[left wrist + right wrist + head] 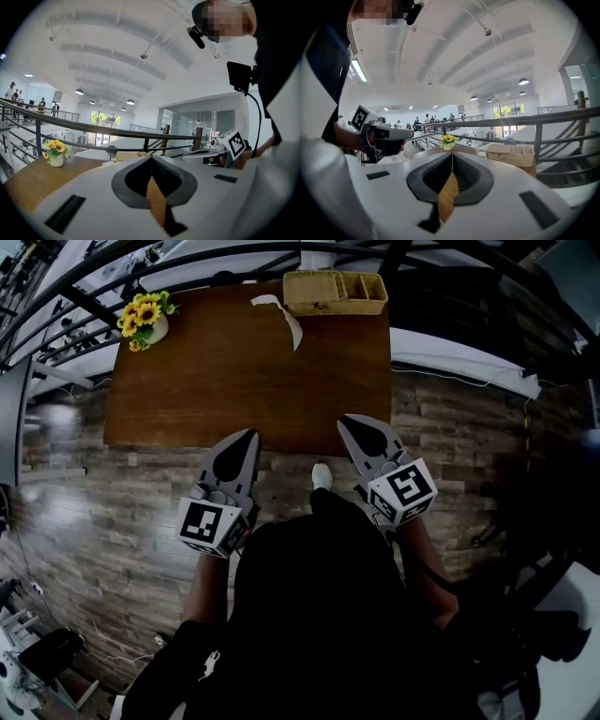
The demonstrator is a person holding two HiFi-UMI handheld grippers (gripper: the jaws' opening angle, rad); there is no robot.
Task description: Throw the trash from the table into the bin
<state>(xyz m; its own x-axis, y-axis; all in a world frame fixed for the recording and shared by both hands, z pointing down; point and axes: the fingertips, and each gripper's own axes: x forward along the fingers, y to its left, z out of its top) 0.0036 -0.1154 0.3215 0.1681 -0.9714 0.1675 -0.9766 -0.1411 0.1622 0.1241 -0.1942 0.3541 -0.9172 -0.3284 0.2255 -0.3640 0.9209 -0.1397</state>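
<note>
We stand at the near edge of a brown wooden table point(234, 381), looking steeply down, with a hand-held gripper in each hand. The left gripper point(250, 433) and the right gripper point(346, 419) point forward side by side, their tips just over the table's near edge. Both pairs of jaws are clenched tip to tip with nothing between them. In each gripper view, only the wood of the table shows through the narrow gap behind the closed tips. We judge they are carried closed because nothing is near enough to grasp.

The trash, a curled strip of white paper point(281, 317), lies well ahead of both sets of jaws, on the far side of the table. It is a little nearer the right gripper's line than the left's. Just beyond it and slightly to the right, at the far edge, sits a woven basket point(336, 292) with dividers. We cannot tell whether this is the bin, and no other bin shows. Far ahead and to the left of the left jaws stands a small white vase of sunflowers point(145, 322), which we take for decoration, not trash.

In our judgement the task has not begun: the paper lies untouched, and a gripper must first open and reach across the table.
</note>
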